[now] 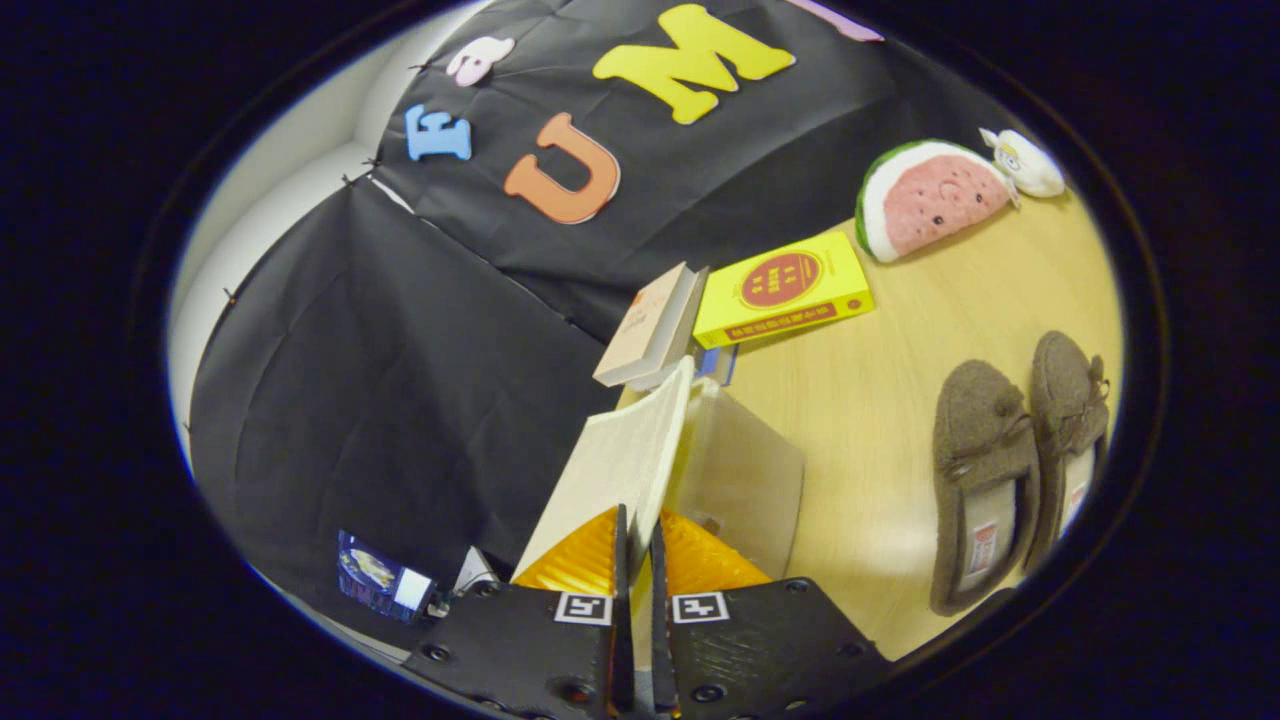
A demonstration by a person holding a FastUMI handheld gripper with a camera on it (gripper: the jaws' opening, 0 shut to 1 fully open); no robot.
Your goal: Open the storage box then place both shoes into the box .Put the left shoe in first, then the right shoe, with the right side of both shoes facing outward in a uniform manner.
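Two fingers of the claw (640,560) are nearly closed, clenched on the thin edge of the box lid (620,455), which stands raised between them and runs fwd from the tips. Box (745,475), translucent, sits just beside the lid on its right, on the bench (860,400), w/ the lid swung up off it. Can't tell what's inside the box.

Both shoes (1015,465), fuzzy brown slippers, lie side by side on the bench, well apart from the box to its right, touching or nearly so, toes pointing away from the claw. Neither is in the box yet.

Beyond the lid: a tan book (645,330) tilted, leaning next to a yellow book (785,290) lying flat. Farther back near the cloth wall, a watermelon plush (930,200) w/ a small white plush (1025,165) just beside it. Small shiny packet (380,575) left of the fingers, low down.
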